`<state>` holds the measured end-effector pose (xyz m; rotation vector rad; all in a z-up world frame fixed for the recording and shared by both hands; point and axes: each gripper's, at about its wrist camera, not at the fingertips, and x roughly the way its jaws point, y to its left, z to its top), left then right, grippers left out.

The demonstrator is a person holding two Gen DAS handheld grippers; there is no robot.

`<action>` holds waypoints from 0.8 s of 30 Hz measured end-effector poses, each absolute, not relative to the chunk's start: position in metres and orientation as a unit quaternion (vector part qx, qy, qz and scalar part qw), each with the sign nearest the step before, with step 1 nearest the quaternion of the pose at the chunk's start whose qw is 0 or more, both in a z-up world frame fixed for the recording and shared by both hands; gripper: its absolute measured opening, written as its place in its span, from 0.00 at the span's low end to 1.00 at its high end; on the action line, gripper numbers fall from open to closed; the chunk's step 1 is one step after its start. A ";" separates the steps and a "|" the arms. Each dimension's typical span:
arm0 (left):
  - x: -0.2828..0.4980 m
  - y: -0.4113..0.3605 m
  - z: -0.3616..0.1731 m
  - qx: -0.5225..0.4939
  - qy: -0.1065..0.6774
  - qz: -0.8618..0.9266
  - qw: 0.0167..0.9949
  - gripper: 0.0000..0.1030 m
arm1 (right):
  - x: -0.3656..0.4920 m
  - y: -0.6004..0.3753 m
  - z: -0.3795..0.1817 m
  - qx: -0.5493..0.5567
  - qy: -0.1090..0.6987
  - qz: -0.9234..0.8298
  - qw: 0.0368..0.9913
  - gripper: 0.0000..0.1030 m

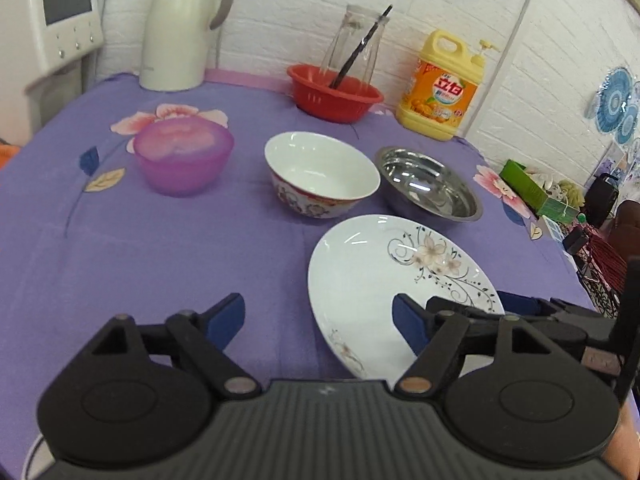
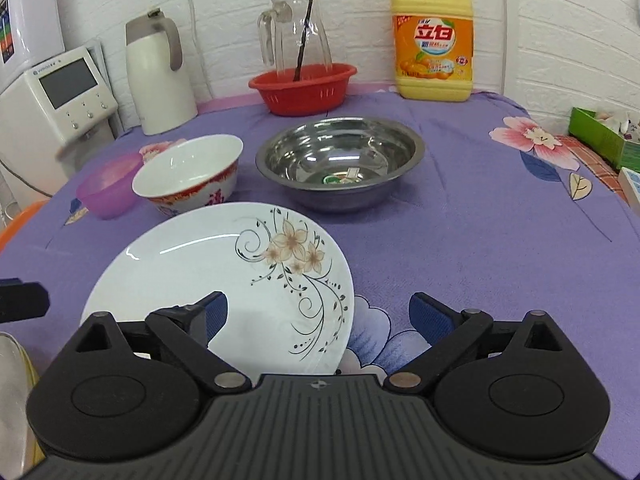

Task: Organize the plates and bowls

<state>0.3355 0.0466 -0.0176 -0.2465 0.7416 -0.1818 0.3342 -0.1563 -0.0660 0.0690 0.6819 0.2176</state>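
A white plate with a flower print (image 1: 384,280) (image 2: 224,272) lies on the purple cloth nearest me. Behind it stand a white ceramic bowl with a red pattern (image 1: 320,172) (image 2: 188,172), a steel bowl (image 1: 430,182) (image 2: 340,156) and a translucent purple bowl (image 1: 184,154) (image 2: 106,188). My left gripper (image 1: 318,322) is open and empty, low over the cloth at the plate's left edge. My right gripper (image 2: 318,318) is open and empty over the plate's near right rim; its body also shows in the left wrist view (image 1: 532,312).
At the back stand a white thermos (image 1: 180,28) (image 2: 158,76), a red basket (image 1: 332,94) (image 2: 304,88) holding a glass jug, and a yellow detergent bottle (image 1: 440,88) (image 2: 434,36). A white appliance (image 1: 48,20) is at the left. A green box (image 2: 600,136) is at the right edge.
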 end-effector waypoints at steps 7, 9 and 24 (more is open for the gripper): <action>0.368 0.029 -0.043 -0.102 0.392 -0.066 0.912 0.73 | 0.335 -0.149 -0.071 0.003 0.322 0.122 0.939 1.00; 0.370 0.027 -0.044 -0.095 0.393 -0.061 0.912 0.73 | 0.335 -0.150 -0.071 0.006 0.320 0.123 0.939 1.00; 0.369 -0.007 -0.044 -0.054 0.391 -0.067 0.916 0.59 | 0.329 -0.143 -0.071 -0.002 0.321 0.137 0.937 1.00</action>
